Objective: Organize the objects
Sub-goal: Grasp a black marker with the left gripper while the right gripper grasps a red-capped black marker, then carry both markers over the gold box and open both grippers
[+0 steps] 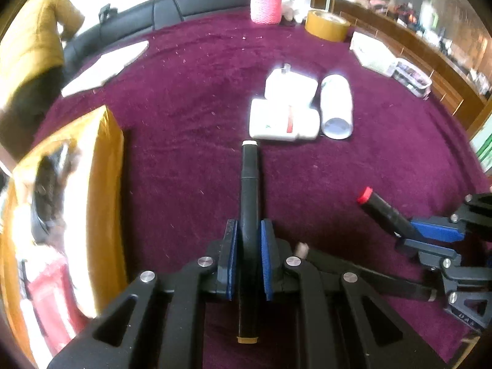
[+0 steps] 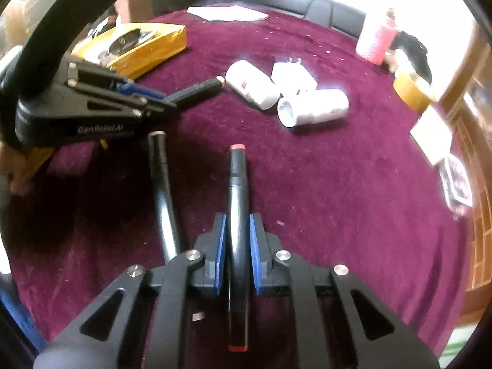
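My left gripper (image 1: 249, 230) is shut on a black marker with a white tip (image 1: 250, 184), held above the purple cloth; it also shows in the right wrist view (image 2: 160, 100) with the marker (image 2: 196, 89). My right gripper (image 2: 238, 224) is shut on a black marker with a red tip (image 2: 236, 178); it shows in the left wrist view (image 1: 409, 230) with that marker (image 1: 378, 207). A third black marker (image 2: 161, 181) lies on the cloth left of my right gripper. Two white bottles (image 1: 284, 120) (image 1: 336, 104) and a white plug adapter (image 1: 289, 83) lie together ahead.
A yellow packet (image 1: 92, 200) lies at the left. A pink woven holder (image 1: 266, 0), a roll of brown tape (image 1: 327, 24) and a white box (image 1: 372, 52) stand at the far side. White papers (image 1: 104, 67) lie far left. A wooden shelf runs along the right.
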`<control>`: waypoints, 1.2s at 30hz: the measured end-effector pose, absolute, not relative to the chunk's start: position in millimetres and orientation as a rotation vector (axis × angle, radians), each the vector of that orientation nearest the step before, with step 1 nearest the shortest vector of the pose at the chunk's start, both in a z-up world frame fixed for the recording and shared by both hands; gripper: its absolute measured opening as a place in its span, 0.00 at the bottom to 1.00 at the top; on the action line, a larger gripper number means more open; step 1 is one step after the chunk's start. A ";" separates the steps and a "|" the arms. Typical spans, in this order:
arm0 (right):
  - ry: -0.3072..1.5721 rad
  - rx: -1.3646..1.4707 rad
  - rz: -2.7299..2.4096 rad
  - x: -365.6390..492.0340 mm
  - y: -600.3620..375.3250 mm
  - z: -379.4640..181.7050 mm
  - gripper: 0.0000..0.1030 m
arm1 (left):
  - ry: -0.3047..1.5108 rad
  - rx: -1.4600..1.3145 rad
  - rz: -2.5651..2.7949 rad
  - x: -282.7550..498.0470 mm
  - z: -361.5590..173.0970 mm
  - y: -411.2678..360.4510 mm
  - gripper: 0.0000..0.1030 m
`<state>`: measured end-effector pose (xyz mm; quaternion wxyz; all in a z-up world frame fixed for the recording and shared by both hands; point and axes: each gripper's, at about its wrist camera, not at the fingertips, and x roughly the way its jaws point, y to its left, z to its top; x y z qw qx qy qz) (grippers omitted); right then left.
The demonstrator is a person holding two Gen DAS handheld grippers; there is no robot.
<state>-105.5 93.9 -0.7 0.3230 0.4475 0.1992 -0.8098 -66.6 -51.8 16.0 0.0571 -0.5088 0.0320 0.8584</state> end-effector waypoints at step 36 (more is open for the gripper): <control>-0.018 1.097 -2.116 -89.7 55.0 49.2 0.12 | 0.192 -1.074 2.959 27.7 90.4 -85.4 0.11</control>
